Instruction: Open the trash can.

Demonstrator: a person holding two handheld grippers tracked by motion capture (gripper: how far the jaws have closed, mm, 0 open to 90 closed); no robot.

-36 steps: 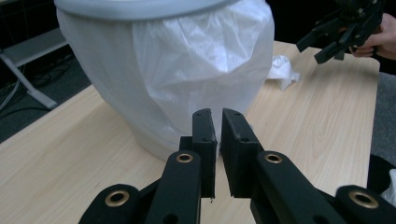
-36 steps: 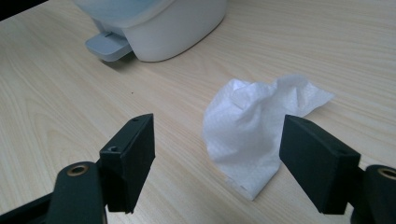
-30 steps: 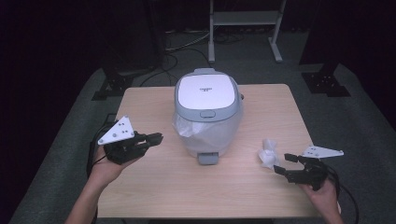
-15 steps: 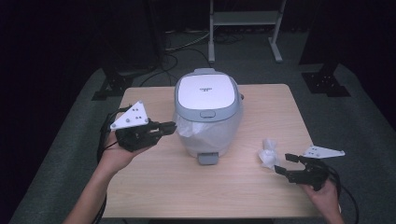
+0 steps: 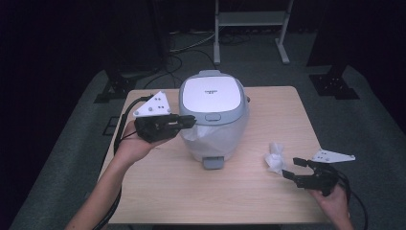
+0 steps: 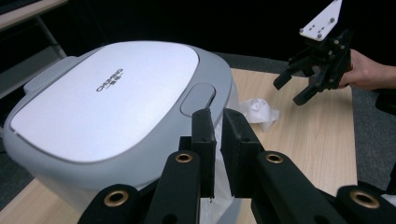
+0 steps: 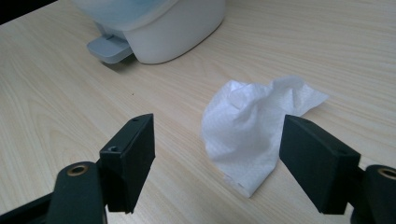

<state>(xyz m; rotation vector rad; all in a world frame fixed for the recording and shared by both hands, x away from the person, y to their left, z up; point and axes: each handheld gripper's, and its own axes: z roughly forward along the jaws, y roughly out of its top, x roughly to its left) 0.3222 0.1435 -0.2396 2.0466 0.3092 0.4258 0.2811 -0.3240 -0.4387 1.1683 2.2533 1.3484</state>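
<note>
Grey-and-white plastic lidded bin [image 5: 213, 117] – lid down, white liner [image 5: 201, 139] poking out – on light wooden table [image 5: 158, 191], dark room. Left gripper [image 5: 190, 122] pressed together, empty, at the bin's lid. Right gripper [image 5: 291, 167] spread beside crumpled white tissue [image 5: 276, 157].

A light wooden table [image 5: 163, 191] carries a grey-and-white lidded bin [image 5: 213, 115]; a crumpled white tissue [image 5: 276, 158] lies beside it.

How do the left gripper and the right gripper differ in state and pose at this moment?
The left gripper is shut with nothing between its jaws; the right gripper is open. The left one is raised beside the bin, near its lid; the right one sits low over the table, facing the crumpled tissue. Both are black, with a grey plate on top.
</note>
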